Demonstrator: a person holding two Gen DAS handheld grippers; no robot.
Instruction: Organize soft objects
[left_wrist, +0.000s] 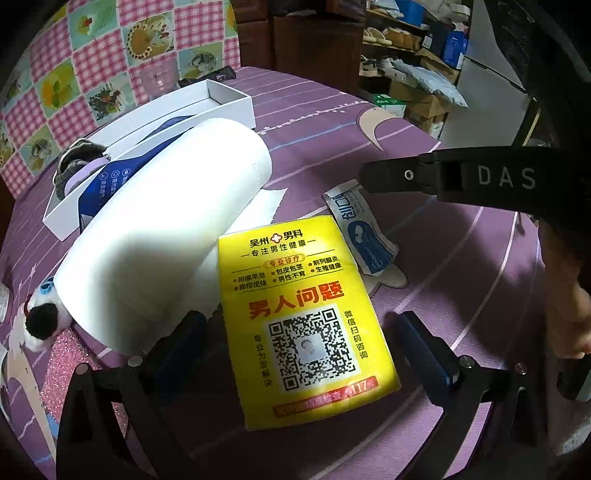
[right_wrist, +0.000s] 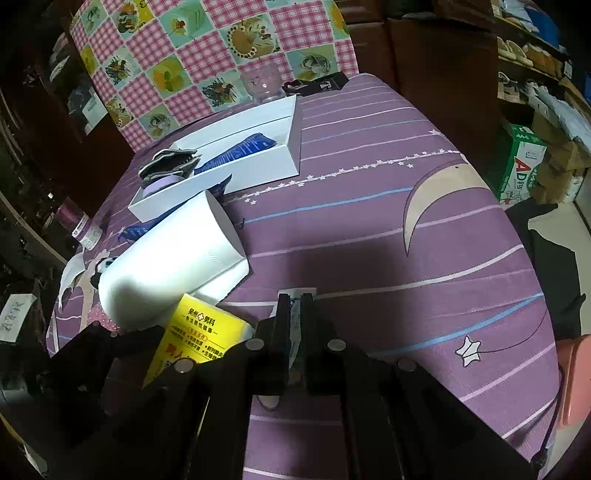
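Observation:
A yellow tissue pack (left_wrist: 306, 317) with a QR code lies flat on the purple cloth, and my left gripper (left_wrist: 301, 332) stands open around its near half, one finger on each side, pads apart from it. The same yellow tissue pack (right_wrist: 192, 332) shows partly behind the left gripper in the right wrist view. A small white-and-blue packet (left_wrist: 364, 232) lies just right of the pack. My right gripper (right_wrist: 295, 301) is shut on that packet (right_wrist: 295, 317) at its far end; in the left wrist view the right gripper (left_wrist: 364, 177) comes in from the right.
A big white paper roll (left_wrist: 166, 221) lies on its side left of the pack. Behind it a white box (left_wrist: 229, 98) holds a blue pouch and grey socks. A black-and-white plush toy (left_wrist: 42, 321) and a pink glitter piece (left_wrist: 66, 362) sit at the left. Shelves and cartons stand beyond the table's right edge.

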